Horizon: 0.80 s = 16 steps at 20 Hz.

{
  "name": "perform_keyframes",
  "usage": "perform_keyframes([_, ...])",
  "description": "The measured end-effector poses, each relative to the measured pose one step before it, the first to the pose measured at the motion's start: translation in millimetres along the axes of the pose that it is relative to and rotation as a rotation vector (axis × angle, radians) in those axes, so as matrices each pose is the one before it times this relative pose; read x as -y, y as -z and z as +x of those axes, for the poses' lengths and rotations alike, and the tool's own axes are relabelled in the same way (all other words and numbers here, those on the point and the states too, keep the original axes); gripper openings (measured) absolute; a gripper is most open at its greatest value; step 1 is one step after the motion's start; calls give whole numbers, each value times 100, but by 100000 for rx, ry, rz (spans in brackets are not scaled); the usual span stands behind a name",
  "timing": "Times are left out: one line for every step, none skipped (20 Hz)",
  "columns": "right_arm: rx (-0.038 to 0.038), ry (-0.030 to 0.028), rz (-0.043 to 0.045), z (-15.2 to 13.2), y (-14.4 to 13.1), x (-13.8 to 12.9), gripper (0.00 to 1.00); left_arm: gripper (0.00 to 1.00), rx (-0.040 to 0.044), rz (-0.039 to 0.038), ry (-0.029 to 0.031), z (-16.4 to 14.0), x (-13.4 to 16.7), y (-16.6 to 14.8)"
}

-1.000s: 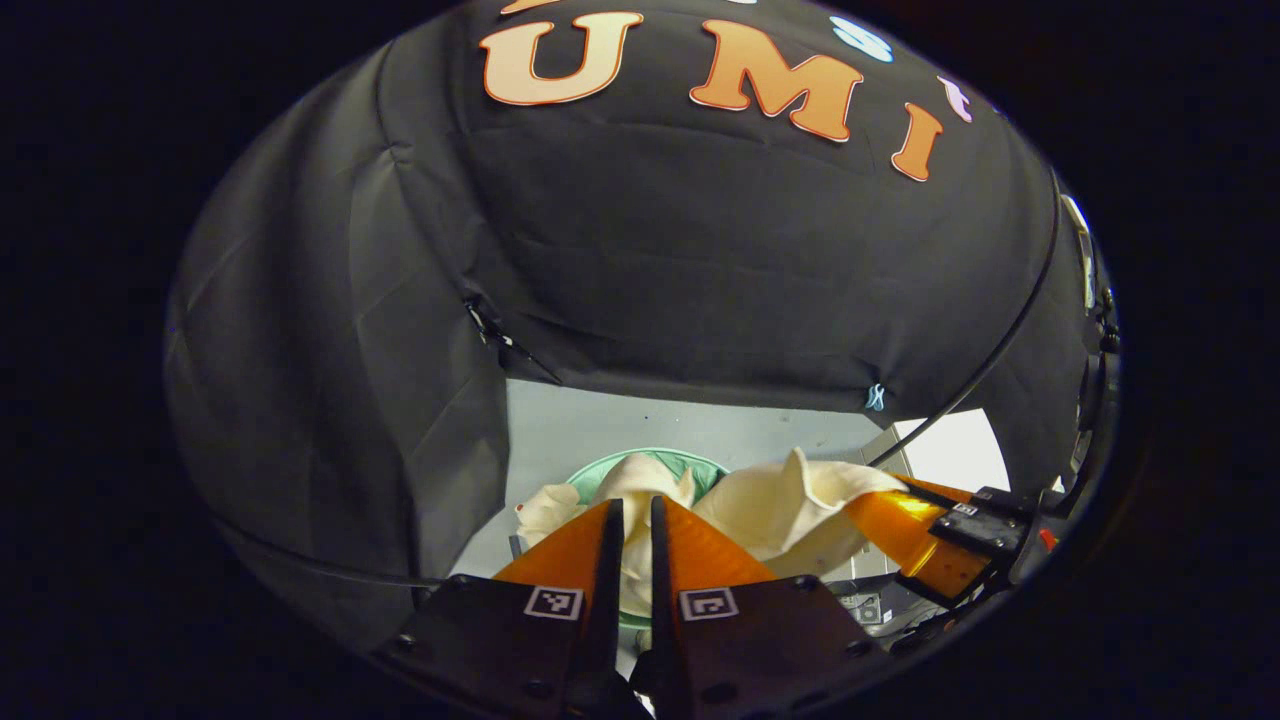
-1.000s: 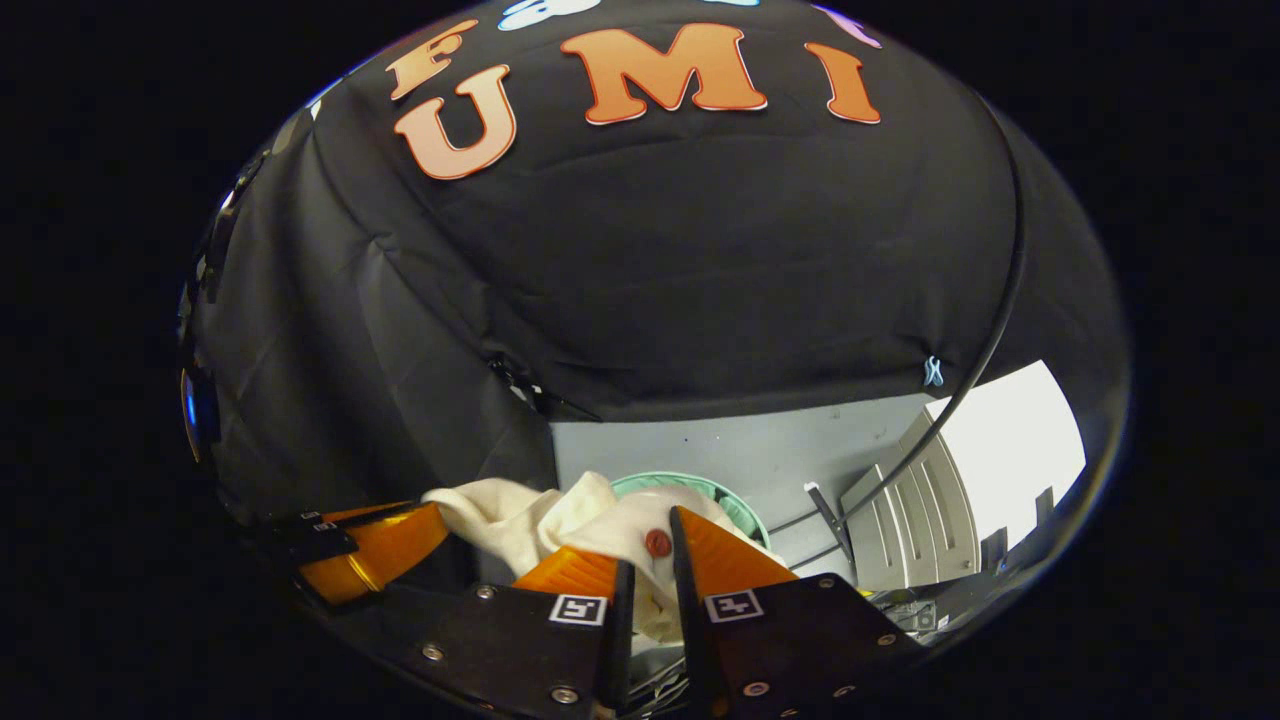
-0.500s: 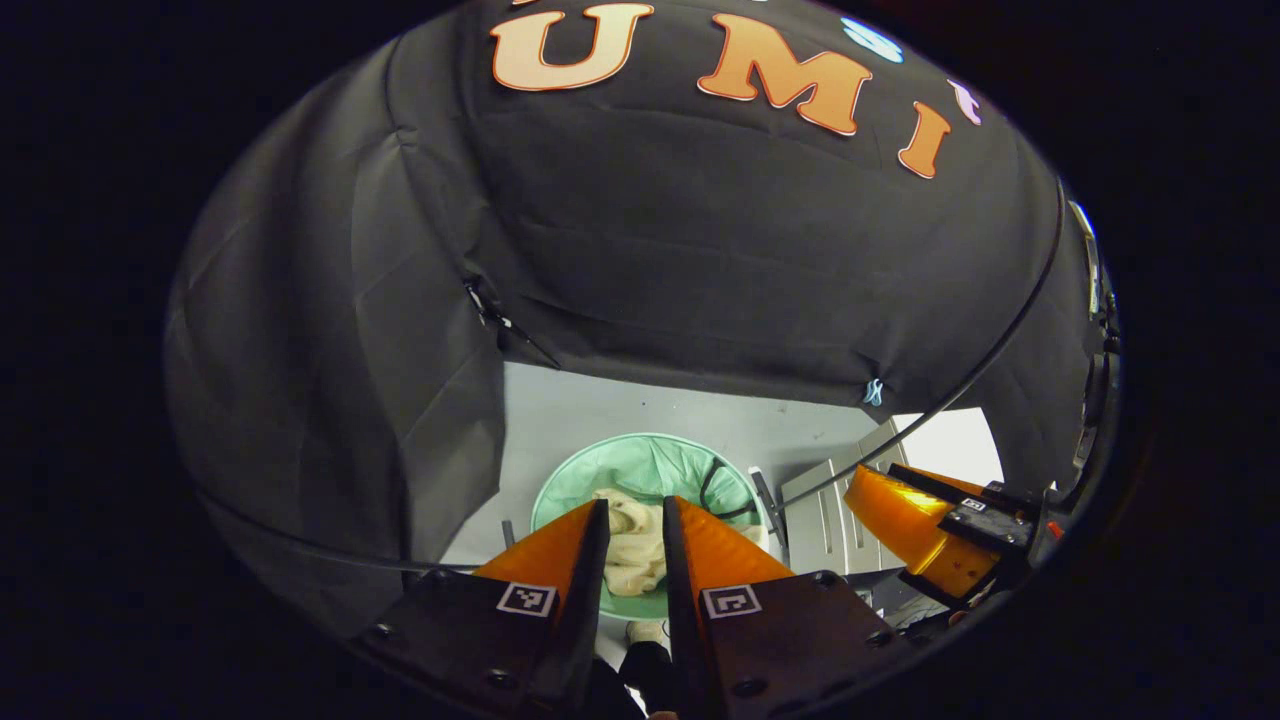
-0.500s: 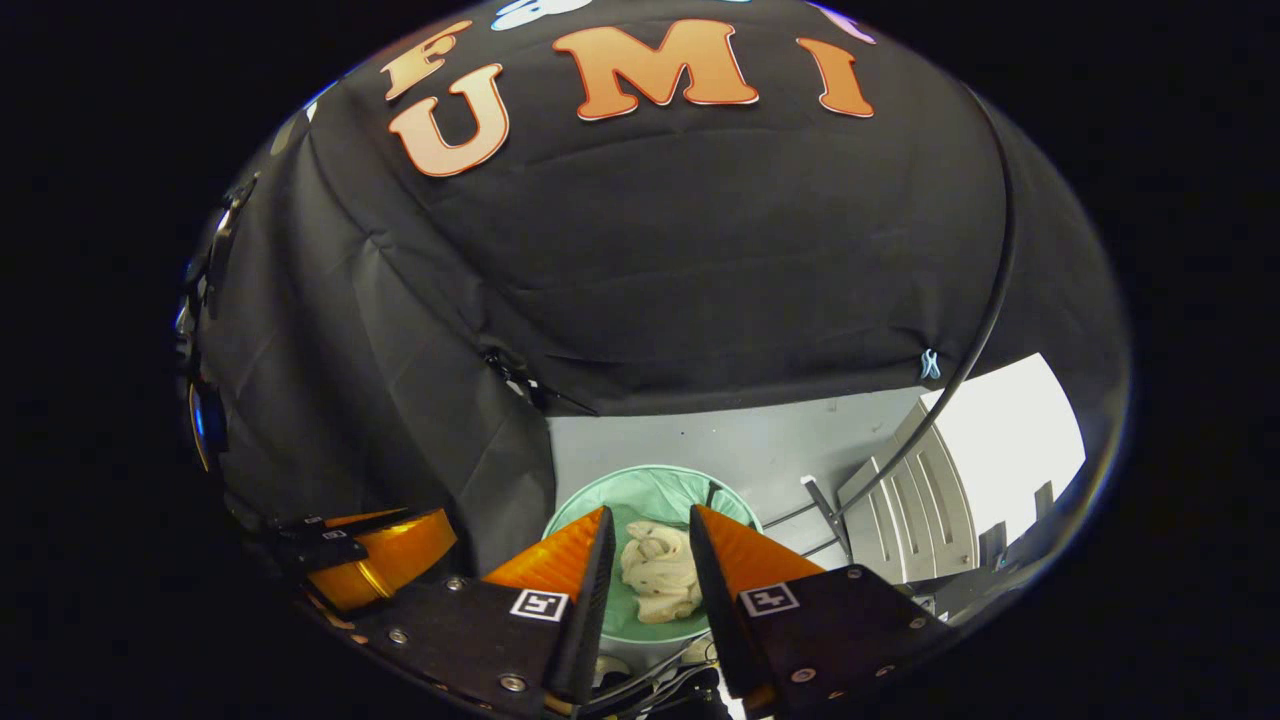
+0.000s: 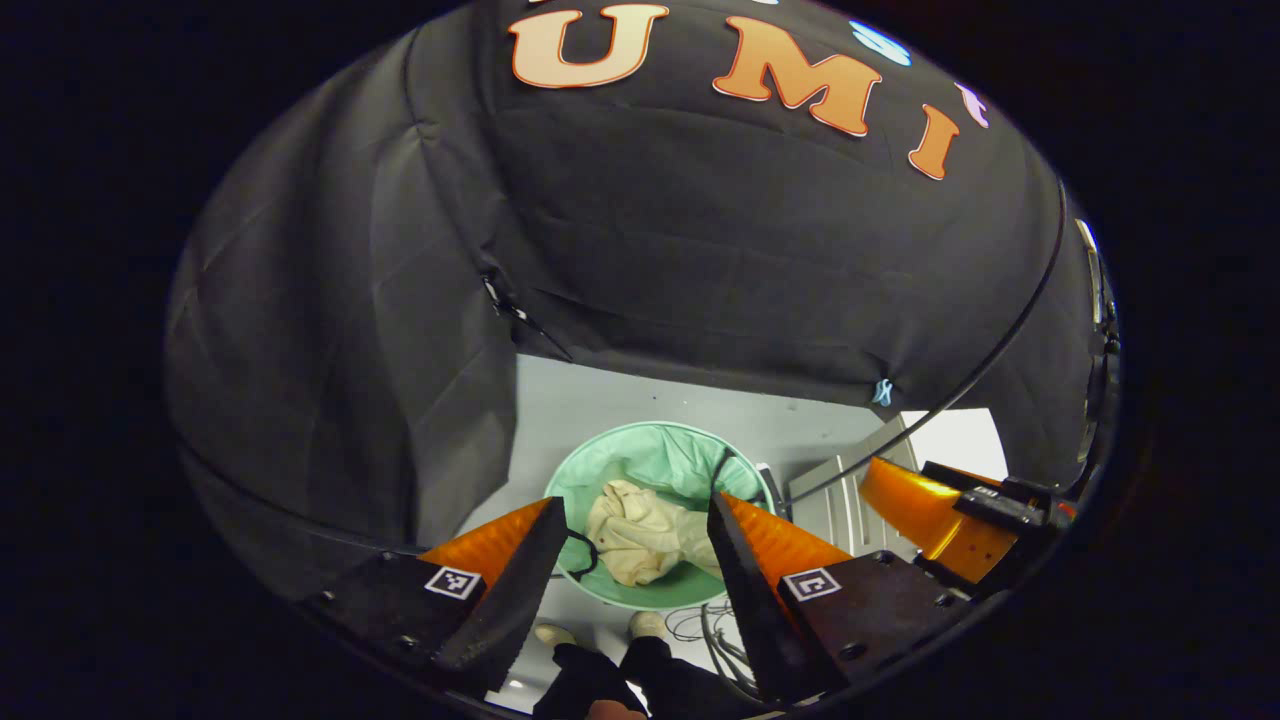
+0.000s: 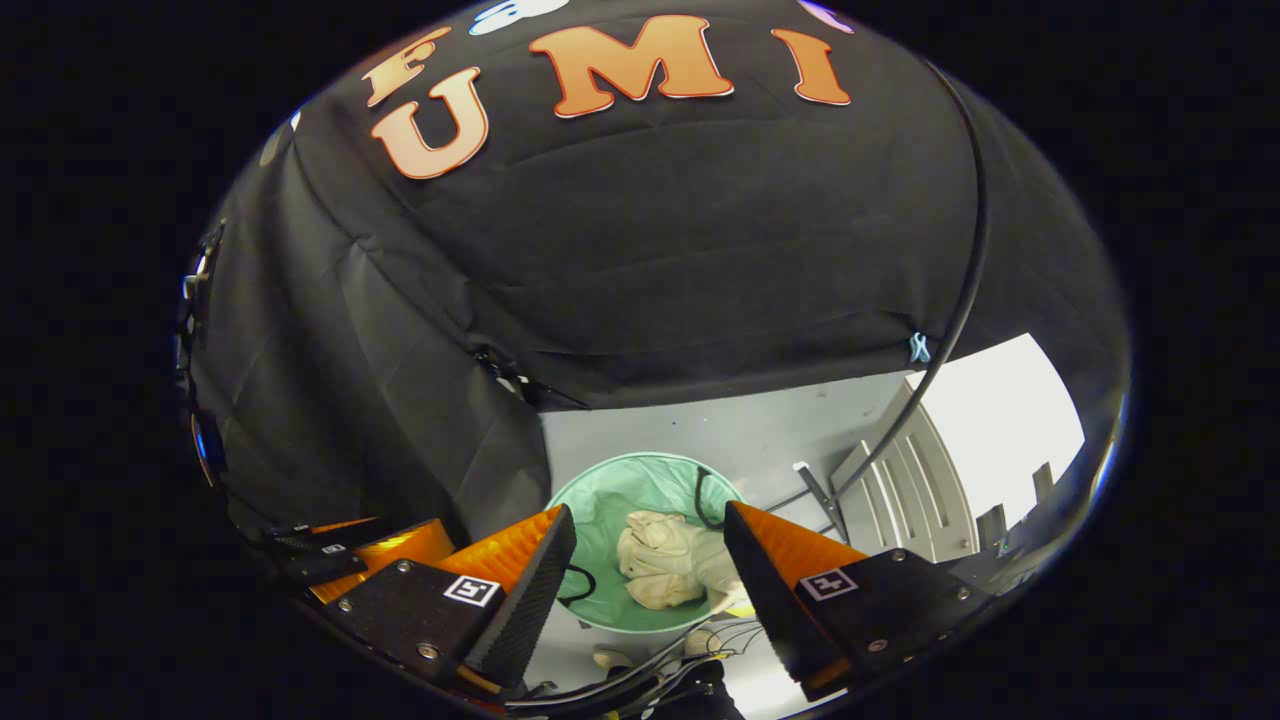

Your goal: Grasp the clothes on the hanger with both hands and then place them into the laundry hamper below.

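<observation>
One cream garment (image 5: 640,530) lies crumpled inside one round green hamper (image 5: 620,465) on the grey floor (image 5: 590,410). Two grippers, left (image 5: 632,520) and right (image 6: 648,525), hang above it, fingers spread, holding nothing.

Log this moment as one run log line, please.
garment: crumpled inside hamper | left gripper: open, above hamper | right gripper: open, above hamper

Soft crumpled clothes (image 5: 640,532) — thin-fabric hamper (image 5: 600,470)
</observation>
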State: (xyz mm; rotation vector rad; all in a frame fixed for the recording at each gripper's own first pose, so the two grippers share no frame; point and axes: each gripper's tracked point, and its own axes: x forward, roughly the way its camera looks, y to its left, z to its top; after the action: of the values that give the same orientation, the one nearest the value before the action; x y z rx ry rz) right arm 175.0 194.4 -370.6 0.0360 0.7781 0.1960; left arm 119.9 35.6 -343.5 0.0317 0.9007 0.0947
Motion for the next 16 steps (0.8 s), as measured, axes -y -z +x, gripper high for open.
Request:
perform_keyframes([333,411,-476,-108,-68,179,94,94,200,-118,-531,-367,-288,278])
perform_keyframes([258,429,-750,-358,68,74,95,94,-225,-608,-374,-305,-234,457])
perform_keyframes([442,-8,-1025,-263,22,80,95,94,95,-901,-578,-426,-391,235])
perform_keyframes([635,-76,-1427,-287,-124,-60,95,94,578,-1133,-842,-336,-414,309])
perform_keyframes([888,188,-1606,-331,-71,62,95,94,549,-1005,-871,-400,-466,227])
perform_keyframes([829,293,-1609,-350,61,-22,95,94,329,-837,-820,-493,-465,453])
perform_keyframes([737,223,-1145,-411,50,-93,95,94,173,-515,-483,-495,-407,343])
perform_keyframes([646,-175,-769,-508,-14,-151,95,94,266,-294,-862,-515,-527,279])
perform_keyframes([739,-365,-527,-698,36,-352,95,94,1078,-216,-1416,-556,-708,-159])
perform_keyframes([1075,-176,-557,-571,-9,-302,95,94,1415,-101,-762,-443,-522,-118])
perform_keyframes([1460,377,-732,-615,-82,-250,95,94,1326,-32,-215,-506,-534,-214])
perform_keyframes([1714,1041,-891,-841,-332,-118,95,94,1167,25,79,-472,-540,29])
perform_keyframes([1541,1232,-1121,-767,-227,-80,95,94,1259,272,186,-607,-475,-146])
perform_keyframes([1263,524,-1436,-779,25,-205,95,94,1474,204,-26,-908,-585,-284])
perform_keyframes([1469,95,-1631,-966,-243,-577,95,94,1823,219,108,-858,-508,-532])
perform_keyframes([2205,159,-2069,-914,-602,-384,95,94,2349,426,-154,-889,-568,-737])
